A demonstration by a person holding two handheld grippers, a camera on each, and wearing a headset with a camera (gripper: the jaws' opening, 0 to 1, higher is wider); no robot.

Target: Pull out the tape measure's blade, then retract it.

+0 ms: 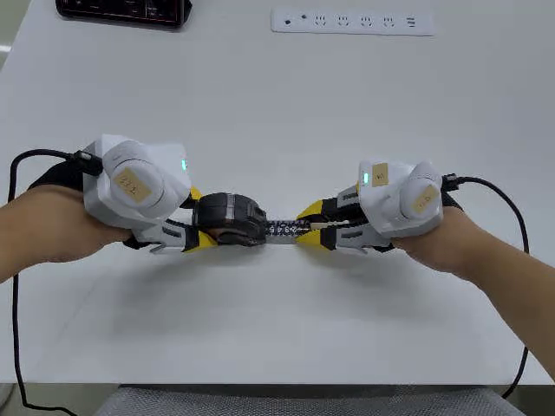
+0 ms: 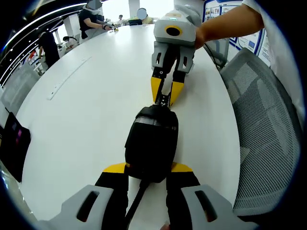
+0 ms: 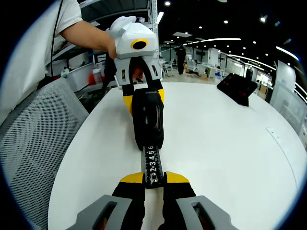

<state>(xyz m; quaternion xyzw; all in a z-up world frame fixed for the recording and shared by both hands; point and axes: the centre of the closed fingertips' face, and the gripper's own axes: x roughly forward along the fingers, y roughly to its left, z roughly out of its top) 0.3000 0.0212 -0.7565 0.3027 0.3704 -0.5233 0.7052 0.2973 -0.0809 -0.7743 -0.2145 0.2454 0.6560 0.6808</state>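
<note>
the tape measure (image 1: 229, 218) lies on a broad white table (image 1: 260, 104), near the edge closest to the person and between the two grippers. the left gripper (image 1: 201, 218) is clamped on the tape measure's black case, its yellow-tipped jaws pressed to either side; in the left gripper view the case (image 2: 151, 143) sits squarely between those tips (image 2: 148, 168). the right gripper (image 1: 305, 225) is clenched on the end of the blade (image 1: 284, 230), which shows as a short black strip with white numerals running from the case to the jaws. in the right gripper view the numbered blade (image 3: 152, 160) leads straight from that gripper's tips (image 3: 154, 179) up to the case (image 3: 147, 117), with the left gripper (image 3: 144, 98) behind it. the tabletop is plain, matte and bright. at its far side lie a white power strip (image 1: 351, 21) with a row of sockets and a black device (image 1: 121, 9) at the corner; the same dark device shows tilted in the right gripper view (image 3: 238, 87). a dark cable (image 1: 13, 286) trails from each gripper over the near edge. a grey mesh chair (image 2: 259, 120) stands just beside the table on the person's side. beyond is a large open room: rows of ceiling lights (image 3: 225, 40) over distant desks, and people (image 2: 48, 43) standing far off along the table's end.
</note>
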